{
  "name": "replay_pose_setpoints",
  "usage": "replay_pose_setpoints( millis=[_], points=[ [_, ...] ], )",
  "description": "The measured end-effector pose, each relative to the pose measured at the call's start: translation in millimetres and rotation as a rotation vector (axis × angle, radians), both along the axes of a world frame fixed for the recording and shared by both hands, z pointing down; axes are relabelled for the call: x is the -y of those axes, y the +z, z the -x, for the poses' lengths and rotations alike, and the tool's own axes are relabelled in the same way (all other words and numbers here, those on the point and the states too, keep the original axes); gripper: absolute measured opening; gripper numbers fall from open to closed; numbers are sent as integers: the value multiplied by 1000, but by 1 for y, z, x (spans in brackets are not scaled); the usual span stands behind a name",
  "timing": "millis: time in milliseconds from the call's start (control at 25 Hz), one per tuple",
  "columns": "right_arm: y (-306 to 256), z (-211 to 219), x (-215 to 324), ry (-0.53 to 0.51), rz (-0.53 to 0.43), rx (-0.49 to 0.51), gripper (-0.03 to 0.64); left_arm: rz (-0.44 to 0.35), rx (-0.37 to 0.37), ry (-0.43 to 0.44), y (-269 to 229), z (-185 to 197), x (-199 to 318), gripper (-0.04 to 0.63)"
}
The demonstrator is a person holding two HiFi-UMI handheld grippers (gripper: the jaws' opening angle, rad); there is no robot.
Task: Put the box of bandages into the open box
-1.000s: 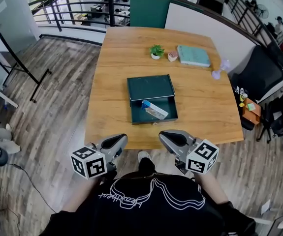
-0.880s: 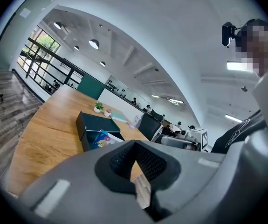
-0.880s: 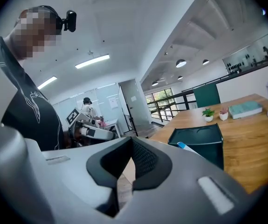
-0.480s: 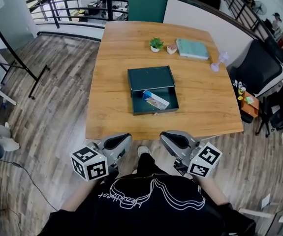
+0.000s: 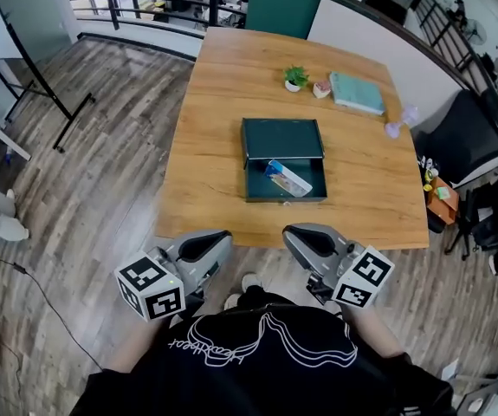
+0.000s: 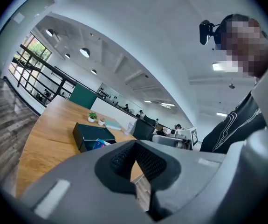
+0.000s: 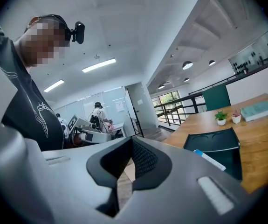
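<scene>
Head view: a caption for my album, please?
Bandage box rests in the open box; left claw and right claw shut.

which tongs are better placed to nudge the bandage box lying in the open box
Right, marginally. The right tongs sit nearly in line with the bandage box in the open box; the left tongs are further aside. Both are short of the table.

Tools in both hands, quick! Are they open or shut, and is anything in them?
Left tool: shut, holding nothing.
Right tool: shut, holding nothing.
</scene>
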State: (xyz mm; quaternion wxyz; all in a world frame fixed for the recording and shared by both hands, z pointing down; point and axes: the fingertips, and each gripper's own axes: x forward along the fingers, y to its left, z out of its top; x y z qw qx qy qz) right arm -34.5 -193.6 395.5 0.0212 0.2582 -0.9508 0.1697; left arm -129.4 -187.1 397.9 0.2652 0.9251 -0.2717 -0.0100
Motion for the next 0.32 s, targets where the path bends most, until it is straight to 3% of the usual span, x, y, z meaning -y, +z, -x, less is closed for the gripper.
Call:
replay_pose_setpoints(
  millis=[320],
  points=[
    [4, -8, 28, -4, 2, -5, 23, 31, 16, -53, 5, 2, 28, 0]
  ],
)
